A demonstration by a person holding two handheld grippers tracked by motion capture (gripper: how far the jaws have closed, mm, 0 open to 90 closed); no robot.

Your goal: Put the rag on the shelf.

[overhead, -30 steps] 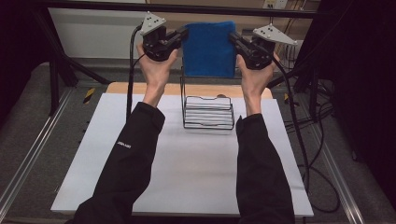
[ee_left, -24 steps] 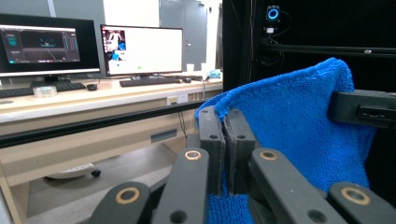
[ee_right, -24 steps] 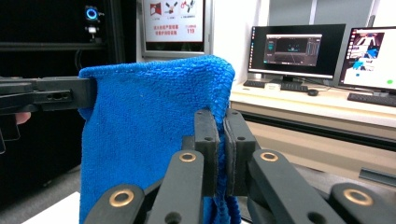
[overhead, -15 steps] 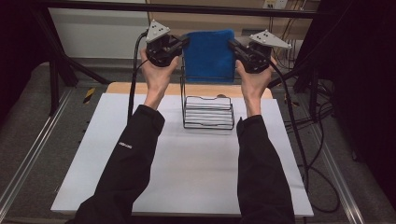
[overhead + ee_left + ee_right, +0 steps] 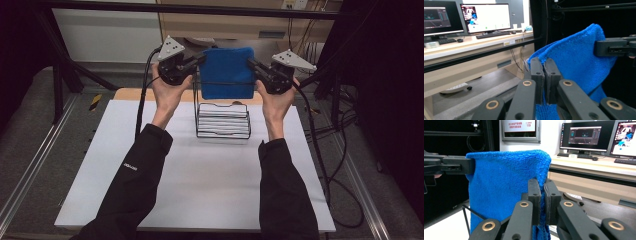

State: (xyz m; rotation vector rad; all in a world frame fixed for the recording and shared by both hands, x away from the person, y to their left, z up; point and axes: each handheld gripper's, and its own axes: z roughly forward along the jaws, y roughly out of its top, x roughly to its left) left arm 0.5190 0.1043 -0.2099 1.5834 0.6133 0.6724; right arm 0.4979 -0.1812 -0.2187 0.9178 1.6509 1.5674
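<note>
A blue towel (image 5: pixel 227 72) hangs spread out above a black wire rack (image 5: pixel 222 120) that stands on the white table (image 5: pixel 150 165). My left gripper (image 5: pixel 202 58) is shut on the towel's upper left corner. My right gripper (image 5: pixel 250 64) is shut on its upper right corner. In the left gripper view my jaws (image 5: pixel 544 72) pinch the blue towel (image 5: pixel 576 60), and the other gripper (image 5: pixel 600 47) holds its far corner. In the right gripper view my jaws (image 5: pixel 543 192) clamp the towel's (image 5: pixel 504 185) edge, with the other gripper (image 5: pixel 470 165) on its far corner.
A wooden strip (image 5: pixel 125 94) lies along the table's far edge. Cables (image 5: pixel 320 140) trail down at the right. Metal rails (image 5: pixel 30 170) run beside the table. Desks with monitors (image 5: pixel 485 17) stand beyond the rig.
Both hands have come down together with the towel stretched between them, so its lower edge now hangs closer to the top of the wire rack.
</note>
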